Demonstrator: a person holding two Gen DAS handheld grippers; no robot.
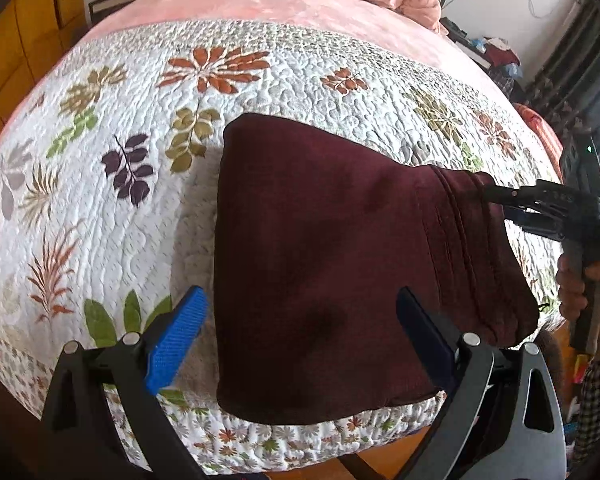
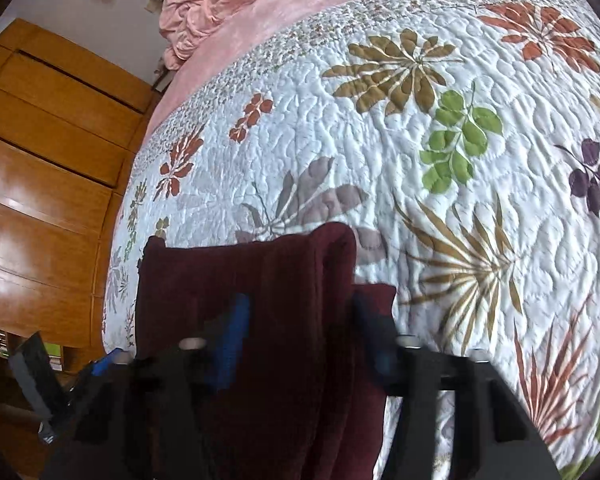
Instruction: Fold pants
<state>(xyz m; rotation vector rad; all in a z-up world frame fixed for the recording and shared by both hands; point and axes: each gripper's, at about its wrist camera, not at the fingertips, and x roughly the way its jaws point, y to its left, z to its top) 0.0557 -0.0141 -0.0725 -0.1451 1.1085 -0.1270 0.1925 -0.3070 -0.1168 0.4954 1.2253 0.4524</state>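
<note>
The maroon pants (image 1: 324, 264), folded, lie at the near edge of the quilt (image 1: 100, 168), long axis running away from me, my left gripper (image 1: 300, 340) spread wide over them, my right gripper (image 1: 496, 196) pinching their bunched far-right corner, its blurred pads (image 2: 236, 328) half buried in cloth.

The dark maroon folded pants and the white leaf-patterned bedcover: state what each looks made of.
The dark maroon folded pants look like soft, matte knit or fleece: fuzzy surface, no sheen, thick rounded folds. The white leaf-patterned bedcover looks like quilted cotton, probably padded: puffy stitched bubbles and a printed or appliquéd leaf pattern.
</note>
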